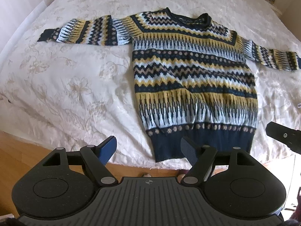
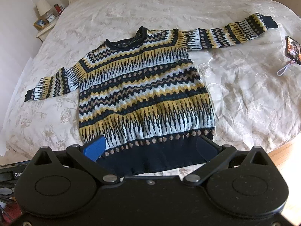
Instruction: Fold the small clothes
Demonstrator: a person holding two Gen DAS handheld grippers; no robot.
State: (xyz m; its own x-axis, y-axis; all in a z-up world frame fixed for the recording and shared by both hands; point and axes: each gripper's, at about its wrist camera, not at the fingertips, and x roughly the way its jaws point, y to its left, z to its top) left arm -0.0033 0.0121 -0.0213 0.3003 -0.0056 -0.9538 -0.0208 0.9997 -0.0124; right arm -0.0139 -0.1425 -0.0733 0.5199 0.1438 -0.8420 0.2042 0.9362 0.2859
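Observation:
A knitted sweater [image 1: 193, 79] with navy, yellow, white and tan bands lies flat on the bed, front up, both sleeves spread out sideways; it also shows in the right wrist view [image 2: 143, 94]. Its navy hem [image 1: 203, 143] is nearest me. My left gripper [image 1: 148, 150] is open and empty, held above the bed's near edge at the hem's left corner. My right gripper [image 2: 150, 146] is open and empty, its blue fingers [image 2: 94, 147] spread above the hem [image 2: 154, 158]. Part of the right gripper [image 1: 284, 135] shows at the right edge of the left wrist view.
The bed has a cream floral cover [image 1: 65, 86]. A phone [image 2: 293, 50] with a pink strap lies on the bed at the right. A nightstand with a lamp [image 2: 44, 7] stands at the far left. Wooden floor [image 1: 17, 162] runs along the near edge.

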